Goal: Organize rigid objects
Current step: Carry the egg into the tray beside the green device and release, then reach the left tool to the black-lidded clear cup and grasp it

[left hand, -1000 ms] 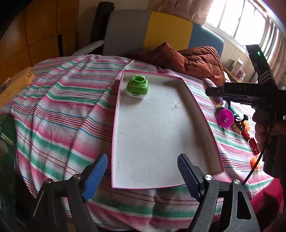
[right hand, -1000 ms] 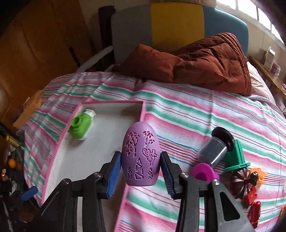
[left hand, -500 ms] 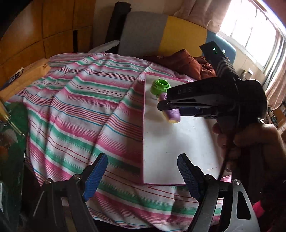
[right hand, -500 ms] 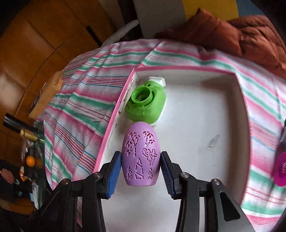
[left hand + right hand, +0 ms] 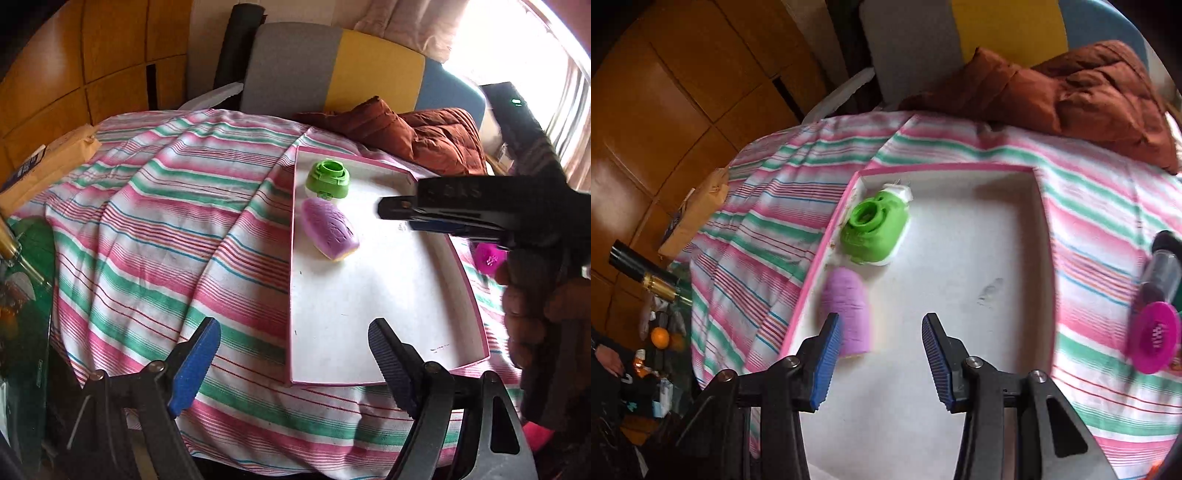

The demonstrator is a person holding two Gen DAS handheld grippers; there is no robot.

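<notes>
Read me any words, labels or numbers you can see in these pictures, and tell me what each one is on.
Nothing reads clearly.
Raised lettering on the side of the right tongs: there, but too blurred to read.
Print on the box at the cloth's left edge: too small to read.
Purple egg in the tray: cut-out shapes, no readable words.
Green plug-in: no text visible.

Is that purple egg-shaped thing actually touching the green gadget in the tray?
Apart. In the left wrist view a strip of white tray floor shows between the purple egg and the green gadget.
</notes>
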